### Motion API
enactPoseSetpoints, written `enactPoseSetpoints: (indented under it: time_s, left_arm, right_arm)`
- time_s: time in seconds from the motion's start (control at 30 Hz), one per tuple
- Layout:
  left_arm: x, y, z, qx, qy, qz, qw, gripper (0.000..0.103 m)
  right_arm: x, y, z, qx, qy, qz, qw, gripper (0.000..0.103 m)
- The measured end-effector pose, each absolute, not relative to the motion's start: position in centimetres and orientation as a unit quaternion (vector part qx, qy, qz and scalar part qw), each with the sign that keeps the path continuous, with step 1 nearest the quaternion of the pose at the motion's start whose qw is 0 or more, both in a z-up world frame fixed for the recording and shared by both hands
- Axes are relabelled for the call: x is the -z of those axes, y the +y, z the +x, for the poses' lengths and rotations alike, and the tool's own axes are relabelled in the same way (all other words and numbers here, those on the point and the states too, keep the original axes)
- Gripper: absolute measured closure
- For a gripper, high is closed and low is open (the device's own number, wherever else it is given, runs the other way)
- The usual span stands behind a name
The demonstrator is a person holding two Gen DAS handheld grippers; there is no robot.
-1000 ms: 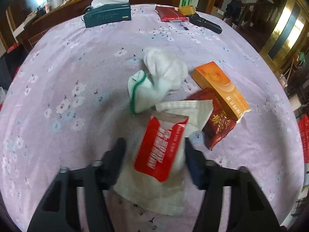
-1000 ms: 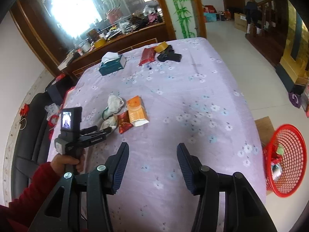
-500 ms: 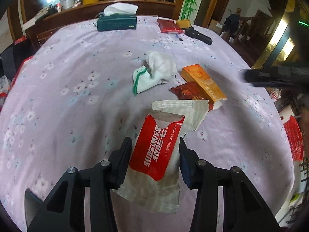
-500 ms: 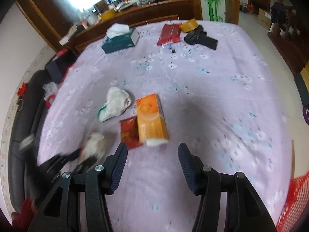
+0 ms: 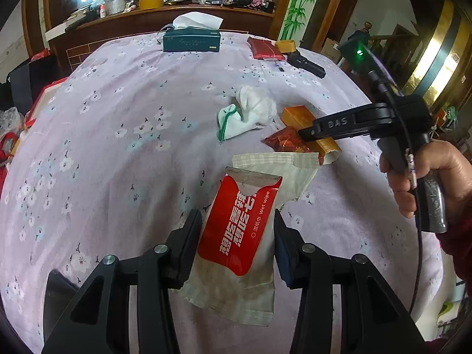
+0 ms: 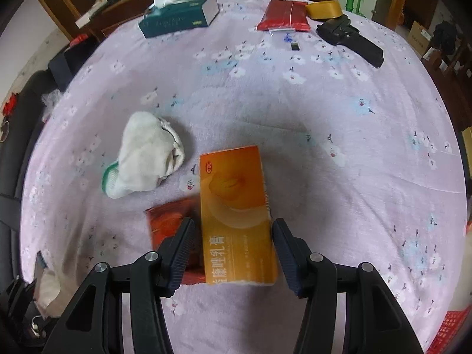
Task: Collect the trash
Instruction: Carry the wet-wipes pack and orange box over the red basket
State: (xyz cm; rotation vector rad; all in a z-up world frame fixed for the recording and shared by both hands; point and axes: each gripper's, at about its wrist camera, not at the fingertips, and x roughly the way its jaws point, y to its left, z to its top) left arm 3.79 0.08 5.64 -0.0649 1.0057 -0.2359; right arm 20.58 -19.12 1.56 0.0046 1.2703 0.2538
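My left gripper [image 5: 237, 233] is shut on a red and white wet wipe packet [image 5: 239, 227] and holds it above the purple flowered tablecloth [image 5: 118, 135]. My right gripper [image 6: 233, 236] is open, with its fingers on either side of an orange carton [image 6: 236, 209] that lies on the cloth; it also shows in the left wrist view [image 5: 303, 132]. A red foil wrapper [image 6: 171, 221] lies partly under the carton's left side. A crumpled white cloth with a green edge [image 6: 144, 156] lies to the left of the carton.
At the far side of the table stand a green tissue box [image 6: 180, 14], a red packet [image 6: 283, 14], a yellow tape roll [image 6: 324, 10] and a black device [image 6: 351, 41]. A red basket's edge [image 6: 451, 333] shows at lower right. A cluttered wooden sideboard [image 5: 177, 8] stands behind.
My left gripper has closed on the wet wipe packet and lifted it. My right gripper has moved in low over the table, and its fingers now stand either side of the orange carton.
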Motion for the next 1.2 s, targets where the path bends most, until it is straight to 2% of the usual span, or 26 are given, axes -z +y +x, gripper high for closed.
enactPoseSetpoints:
  time_s: [0.07,0.13,0.3,0.63,1.2]
  left_arm:
    - [-5.6,0.1,3.7,0.113,0.480,-0.033,0.869,0.059]
    - [-5.6,0.0,3.6,0.111,0.477,-0.033,0.871,0.059]
    - [-5.8,-0.6,3.1,0.099,0.466,-0.037,0.878,0.059]
    - [-7.1,-3.3,1.6,0.099,0.441,-0.025,0.892,0.059]
    - [-10.0,-11.5,-2.1,0.141,0.404,0.048,0.903,0.058]
  right_arm:
    - [-0.9,-18.9,20.8,-0.110,0.597,-0.002,0.795,0.045]
    - [-0.5,-19.1,20.8,-0.104,0.598,0.002,0.794,0.049]
    - [-1.7,-20.3,19.3,-0.100,0.578,0.031,0.809,0.051]
    - [-7.0,-22.7,10.8,-0.113,0.529,0.072,0.838,0.051]
    - [-9.2,-29.9,-1.4,-0.066,0.504,0.146,0.849,0.050]
